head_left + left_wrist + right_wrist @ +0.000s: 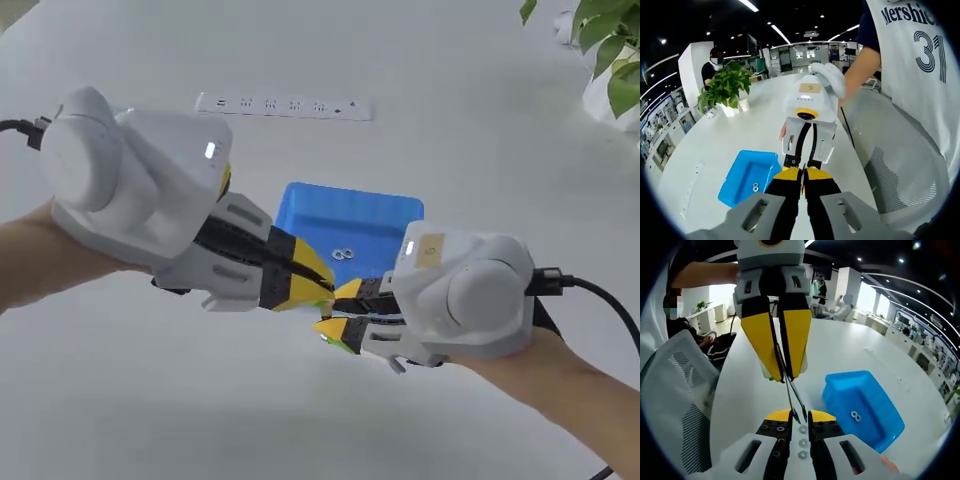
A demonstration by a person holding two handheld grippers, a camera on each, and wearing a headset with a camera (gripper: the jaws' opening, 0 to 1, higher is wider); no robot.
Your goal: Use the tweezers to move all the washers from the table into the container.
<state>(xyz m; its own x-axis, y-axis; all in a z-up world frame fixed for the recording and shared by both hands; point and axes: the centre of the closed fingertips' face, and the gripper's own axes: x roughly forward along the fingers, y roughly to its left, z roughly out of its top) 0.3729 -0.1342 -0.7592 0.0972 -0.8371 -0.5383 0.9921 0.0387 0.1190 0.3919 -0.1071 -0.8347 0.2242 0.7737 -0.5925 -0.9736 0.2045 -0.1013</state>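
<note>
Washers point(803, 442), small silver metal rings, lie on the white desk point(750, 400) inside the released right claw point(800, 416). Judged light, stiff, slippery; pinch across one rim. Left claw point(784, 376) clenches thin black tweezers point(790, 396).

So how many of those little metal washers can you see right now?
5. Two washers lie together in the blue container; three more sit in a row on the table. Others may be hidden.

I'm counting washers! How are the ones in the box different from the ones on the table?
The box washers are two; the table washers are three. Box washers touch in the blue box; table washers lie apart in a row on the white table. All are small silver rings.
</note>
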